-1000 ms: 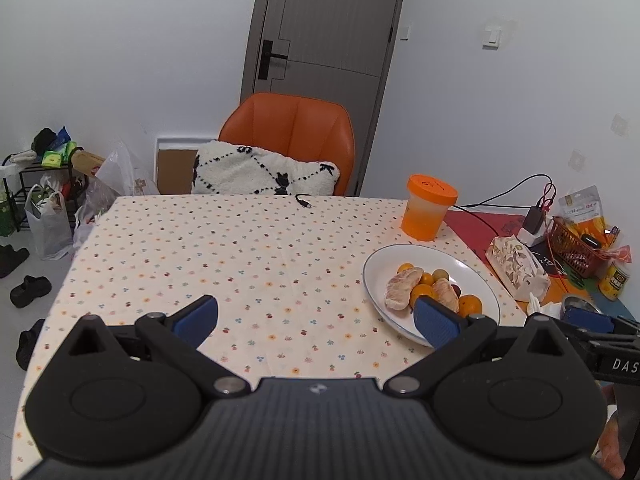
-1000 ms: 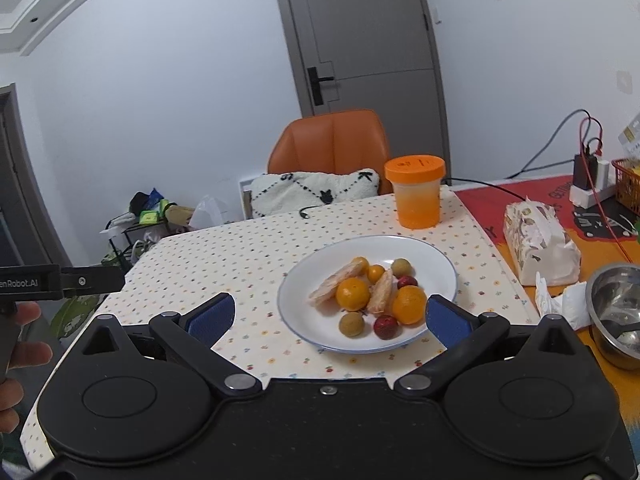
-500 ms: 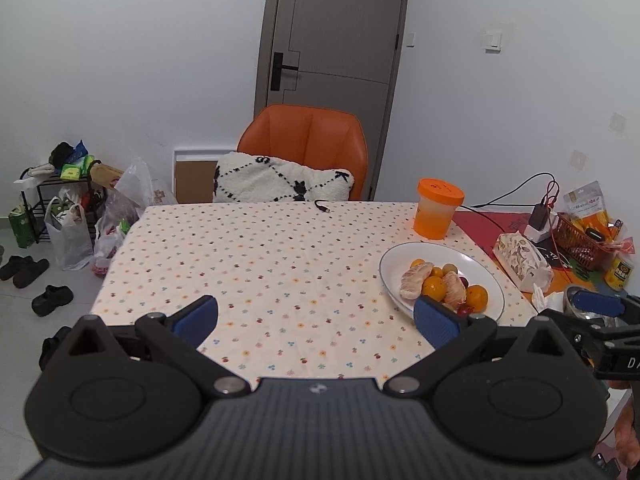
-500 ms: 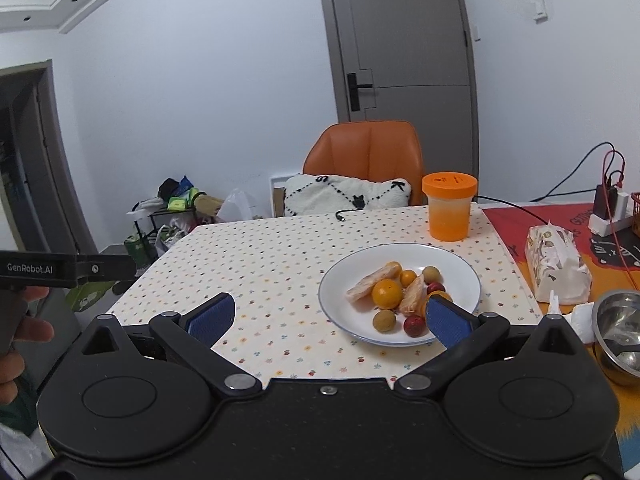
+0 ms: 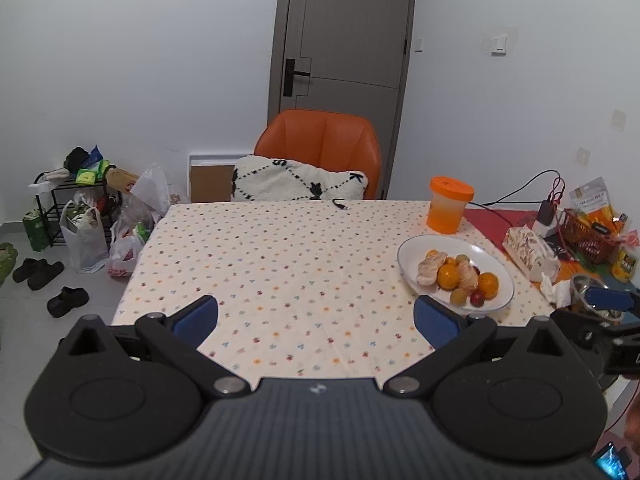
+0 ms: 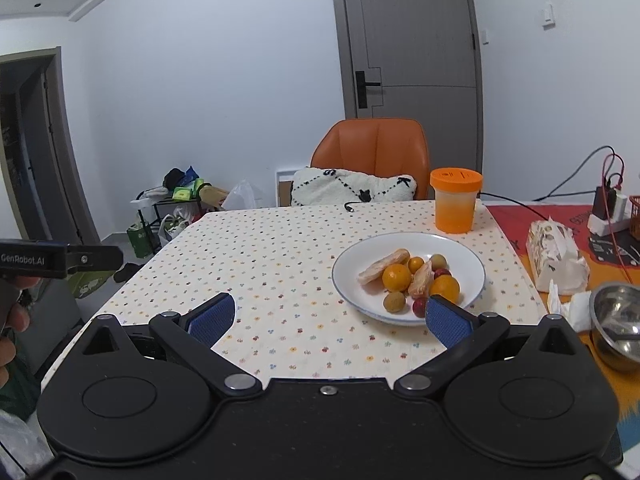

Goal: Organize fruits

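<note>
Nearest, two hand-held tongs are held above the near edge of a table (image 5: 280, 264) covered in a flower-dotted cloth. The left gripper (image 5: 316, 318) has its blue pads spread wide with nothing between them. The right gripper (image 6: 330, 316) is just as wide and just as empty. At the left edge of the right view a hand (image 6: 12, 320) holds the other tool's handle.

Beyond the right gripper, on the right part of the table, stands a white plate (image 6: 464, 260). All the fruit in sight lies in it, in one mixed heap: two oranges (image 6: 396, 277), a smaller orange fruit behind them, two peeled citrus segments (image 6: 382, 266), two greenish-brown round fruits (image 6: 394, 303) and two small red ones (image 6: 419, 307). No fruit lies loose on the cloth.

So the fruit is gathered on the plate, which fits a finished gathering. It fits equally a heap waiting to be sorted by kind. These views cannot settle which.

To the right of the plate sit a steel bowl (image 6: 618, 320), crumpled tissue and a tissue pack (image 6: 556, 260). Farther back stands an orange lidded jar (image 6: 455, 204). Past the far edge are an orange chair (image 5: 320, 144) with a white cushion and a grey door (image 5: 344, 40).
</note>
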The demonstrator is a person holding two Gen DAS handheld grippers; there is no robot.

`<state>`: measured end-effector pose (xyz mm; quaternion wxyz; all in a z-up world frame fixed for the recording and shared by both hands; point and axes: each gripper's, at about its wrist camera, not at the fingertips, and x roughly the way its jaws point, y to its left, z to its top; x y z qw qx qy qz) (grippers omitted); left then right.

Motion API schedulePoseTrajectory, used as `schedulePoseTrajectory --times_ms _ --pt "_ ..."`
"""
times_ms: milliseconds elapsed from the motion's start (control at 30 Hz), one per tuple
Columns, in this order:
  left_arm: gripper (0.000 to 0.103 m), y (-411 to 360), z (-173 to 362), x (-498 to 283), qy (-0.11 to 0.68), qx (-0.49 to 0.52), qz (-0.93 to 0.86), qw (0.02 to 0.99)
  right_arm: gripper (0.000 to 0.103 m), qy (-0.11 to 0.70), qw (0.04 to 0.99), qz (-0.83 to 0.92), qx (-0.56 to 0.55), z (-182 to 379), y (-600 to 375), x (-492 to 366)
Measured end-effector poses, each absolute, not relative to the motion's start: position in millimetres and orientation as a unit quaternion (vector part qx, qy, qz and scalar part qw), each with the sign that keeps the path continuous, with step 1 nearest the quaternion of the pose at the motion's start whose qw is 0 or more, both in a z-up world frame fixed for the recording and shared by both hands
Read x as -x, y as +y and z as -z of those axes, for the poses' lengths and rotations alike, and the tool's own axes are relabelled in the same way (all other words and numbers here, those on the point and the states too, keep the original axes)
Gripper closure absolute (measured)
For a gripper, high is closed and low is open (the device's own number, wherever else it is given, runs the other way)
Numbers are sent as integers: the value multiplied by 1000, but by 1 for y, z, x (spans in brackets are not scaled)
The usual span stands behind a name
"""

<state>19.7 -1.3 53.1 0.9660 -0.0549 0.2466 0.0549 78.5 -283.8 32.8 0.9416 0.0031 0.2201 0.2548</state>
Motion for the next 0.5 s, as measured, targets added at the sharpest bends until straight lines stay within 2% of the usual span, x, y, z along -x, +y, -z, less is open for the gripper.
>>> schedulePoseTrajectory --times_ms 167,500 --pt "0 6 -49 -9 250 65 -65 964 0 228 938 -257 -38 -31 -290 -69" --pt "0 9 -43 -2 262 67 -63 961 0 226 935 -272 -32 -31 -282 -62"
